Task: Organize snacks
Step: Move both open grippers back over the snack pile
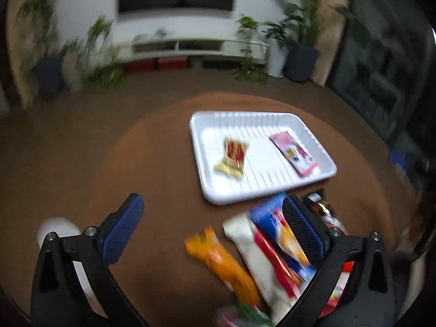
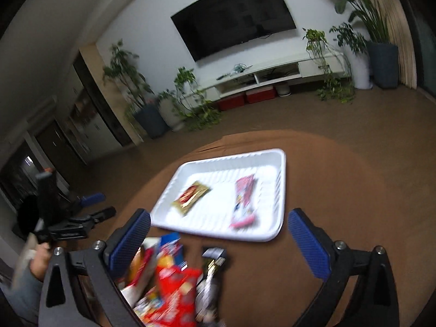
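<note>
1. The left tool (image 1: 212, 226) stands released, its 2 blue pads wide apart with nothing between them but bare brown tabletop (image 1: 136, 169) and the near end of the snack pile (image 1: 261, 250) – an orange packet (image 1: 226, 264), a white-and-red one and a blue one lie just inside its right finger.
2. The right tool (image 2: 219, 237) is likewise released; the same pile (image 2: 171, 280) of red, blue and dark wrappers lies below and between its fingers, closer to the left pad, and touches neither pad as far as the blur lets one tell.
3. The white tray (image 1: 199, 141) sits on the tabletop beyond both tools, well apart from their tips, with the pile just short of its near rim.
4. Inside the tray lie 2 snacks, apart from each other – a gold-and-red packet (image 1: 231, 156) toward the left and a pink packet (image 1: 293, 152) toward the right.
5. In the right wrist view the left tool (image 2: 92, 204) shows at the far left, held in a person's hand (image 2: 41, 259).
</note>
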`<action>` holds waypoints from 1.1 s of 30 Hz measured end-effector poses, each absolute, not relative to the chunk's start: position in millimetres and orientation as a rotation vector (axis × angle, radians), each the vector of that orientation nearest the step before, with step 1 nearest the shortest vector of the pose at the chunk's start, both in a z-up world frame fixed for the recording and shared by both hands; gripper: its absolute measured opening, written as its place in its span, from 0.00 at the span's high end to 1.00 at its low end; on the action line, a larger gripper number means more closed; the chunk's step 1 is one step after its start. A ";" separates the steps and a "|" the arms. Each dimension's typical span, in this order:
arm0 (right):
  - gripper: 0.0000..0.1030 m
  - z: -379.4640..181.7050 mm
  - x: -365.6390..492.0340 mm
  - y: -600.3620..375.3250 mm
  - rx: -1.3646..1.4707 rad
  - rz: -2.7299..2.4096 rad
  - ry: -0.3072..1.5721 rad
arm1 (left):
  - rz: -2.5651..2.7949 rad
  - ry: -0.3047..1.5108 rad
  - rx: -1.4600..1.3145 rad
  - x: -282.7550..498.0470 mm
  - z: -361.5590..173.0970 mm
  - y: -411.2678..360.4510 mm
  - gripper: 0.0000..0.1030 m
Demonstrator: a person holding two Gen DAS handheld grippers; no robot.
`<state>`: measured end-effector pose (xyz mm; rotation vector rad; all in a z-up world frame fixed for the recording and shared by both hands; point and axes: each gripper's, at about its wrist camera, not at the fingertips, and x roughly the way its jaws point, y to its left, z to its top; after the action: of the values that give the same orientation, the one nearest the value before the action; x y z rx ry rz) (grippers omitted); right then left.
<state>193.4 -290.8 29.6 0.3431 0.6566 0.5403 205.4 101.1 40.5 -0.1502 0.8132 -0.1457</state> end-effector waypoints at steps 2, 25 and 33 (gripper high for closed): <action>0.00 22.2 171.3 -296.7 0.396 0.550 0.659 | -0.160 0.804 -0.269 176.8 32.2 117.8 0.00; 0.24 -51.8 24.7 -260.1 0.400 0.435 0.860 | -0.235 1.003 -0.253 36.0 -55.1 2.9 0.01; 0.28 -53.0 21.8 -245.8 0.363 0.452 0.870 | -0.221 1.039 -0.209 65.2 -64.0 -14.6 0.14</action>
<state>21.8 -245.8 -53.0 0.3630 0.8703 0.4523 65.2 -14.6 -64.0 -0.2088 1.0386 -0.2209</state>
